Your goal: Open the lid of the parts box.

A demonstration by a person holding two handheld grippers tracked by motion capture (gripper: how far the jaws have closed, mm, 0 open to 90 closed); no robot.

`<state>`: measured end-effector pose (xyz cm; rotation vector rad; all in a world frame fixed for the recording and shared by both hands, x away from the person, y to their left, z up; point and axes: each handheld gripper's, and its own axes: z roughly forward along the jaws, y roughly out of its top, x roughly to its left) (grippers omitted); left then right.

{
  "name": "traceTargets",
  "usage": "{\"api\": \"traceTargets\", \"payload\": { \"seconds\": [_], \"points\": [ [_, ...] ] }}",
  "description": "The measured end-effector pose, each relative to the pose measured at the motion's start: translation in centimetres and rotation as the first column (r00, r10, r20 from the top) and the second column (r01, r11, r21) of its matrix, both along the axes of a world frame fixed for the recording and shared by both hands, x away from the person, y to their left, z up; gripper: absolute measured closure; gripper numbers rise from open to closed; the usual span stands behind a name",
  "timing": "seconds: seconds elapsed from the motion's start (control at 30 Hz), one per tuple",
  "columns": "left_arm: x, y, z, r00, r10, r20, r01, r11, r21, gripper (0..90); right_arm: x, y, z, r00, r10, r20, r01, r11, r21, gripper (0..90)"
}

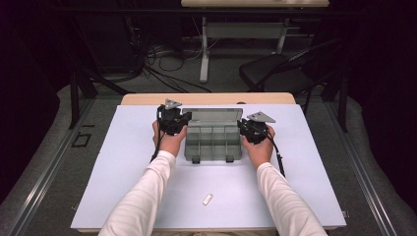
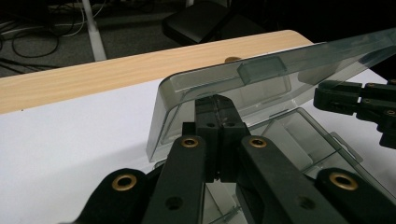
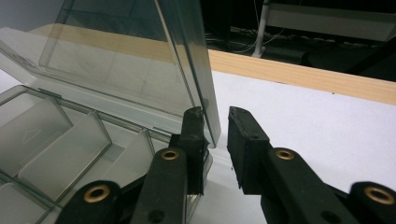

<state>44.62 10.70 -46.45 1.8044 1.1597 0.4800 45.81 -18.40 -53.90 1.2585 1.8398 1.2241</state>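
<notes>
A white mat [image 1: 147, 187] covers the table [image 1: 206, 99]. Mid-mat sits a grey box [image 1: 213, 142] with dividers, its clear lid [image 1: 214, 115] raised at the far side. The left gripper [image 1: 181, 119] is at the box's left end, jaws pressed together on the lid's edge [image 2: 161, 116]. The right gripper [image 1: 242, 125] is at the box's right end, jaws narrowly apart astride the lid's other edge [image 3: 205, 88]. A small white piece [image 1: 207, 199] lies near the front of the box, well apart.
</notes>
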Motion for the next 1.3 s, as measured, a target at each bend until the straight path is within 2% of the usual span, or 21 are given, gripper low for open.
{"api": "traceTargets", "payload": {
  "seconds": [0.17, 0.2, 0.23, 0.47, 0.57, 0.73, 0.87, 0.9, 0.97, 1.07, 1.17, 1.27, 1.3],
  "points": [
    [0.1, 0.0, -0.1, 1.0000, -0.005, 0.000, 0.005, 1.0000, 0.002, 90.0, 0.3, 0.0, -0.1, 0.9999, 0.014, -0.001, -0.014, 1.000, -0.023, 79.4],
    [0.1, 0.0, -0.1, 1.0000, -0.004, -0.001, 0.004, 1.0000, 0.001, 90.0, 0.3, 0.1, -0.1, 0.9998, 0.019, 0.000, -0.019, 0.999, -0.034, 79.9],
    [0.1, 0.0, -0.1, 1.0000, -0.005, 0.001, 0.005, 1.0000, 0.003, 90.0, 0.3, 0.2, 0.1, 0.9996, 0.026, 0.012, -0.025, 0.997, -0.070, 80.7],
    [0.2, 0.2, -0.1, 0.9999, -0.013, -0.005, 0.013, 0.9999, 0.001, 90.0, 0.3, 0.4, 0.2, 0.9994, 0.033, 0.014, -0.032, 0.996, -0.079, 83.6],
    [0.1, 0.2, -0.2, 0.9996, -0.023, -0.019, 0.023, 0.9997, 0.012, 90.0, 0.4, 0.2, 0.2, 0.9992, 0.039, 0.013, -0.037, 0.996, -0.078, 84.4],
    [-0.1, 0.4, -0.7, 0.9994, -0.025, -0.026, 0.025, 0.9996, 0.015, 84.8, 0.4, 0.2, 0.3, 0.9993, 0.035, 0.008, -0.035, 0.997, -0.075, 84.6],
    [-0.4, 0.5, -1.6, 0.9978, -0.039, -0.053, 0.041, 0.9986, 0.032, 74.2, 0.3, 0.1, 0.3, 0.9993, 0.038, -0.001, -0.038, 0.997, -0.066, 84.6],
    [-0.5, 0.7, -1.8, 0.9963, -0.046, -0.072, 0.049, 0.9982, 0.035, 71.8, 0.3, 0.1, 0.3, 0.9992, 0.039, -0.006, -0.040, 0.997, -0.065, 84.6],
    [-0.6, 0.7, -2.5, 0.9960, -0.041, -0.080, 0.045, 0.9982, 0.040, 64.8, 0.3, 0.1, 0.3, 0.9993, 0.037, -0.006, -0.037, 0.997, -0.060, 84.6],
    [-0.7, 0.8, -3.4, 0.9943, -0.041, -0.099, 0.049, 0.9958, 0.078, 58.0, 0.4, 0.1, 0.3, 0.9994, 0.035, -0.007, -0.036, 0.998, -0.055, 84.6],
    [-1.0, 1.1, -4.1, 0.9949, -0.028, -0.097, 0.038, 0.9935, 0.107, 50.6, 0.4, 0.1, 0.4, 0.9993, 0.035, -0.010, -0.036, 0.998, -0.054, 84.6],
    [-1.1, 1.3, -4.9, 0.9949, -0.019, -0.100, 0.029, 0.9939, 0.106, 44.7, 0.4, 0.1, 0.4, 0.9993, 0.036, -0.013, -0.037, 0.998, -0.053, 84.6],
    [-1.2, 1.4, -5.1, 0.9932, -0.023, -0.114, 0.035, 0.9941, 0.102, 44.5, 0.3, 0.1, 0.4, 0.9993, 0.035, -0.013, -0.036, 0.998, -0.052, 84.6]
  ]
}}
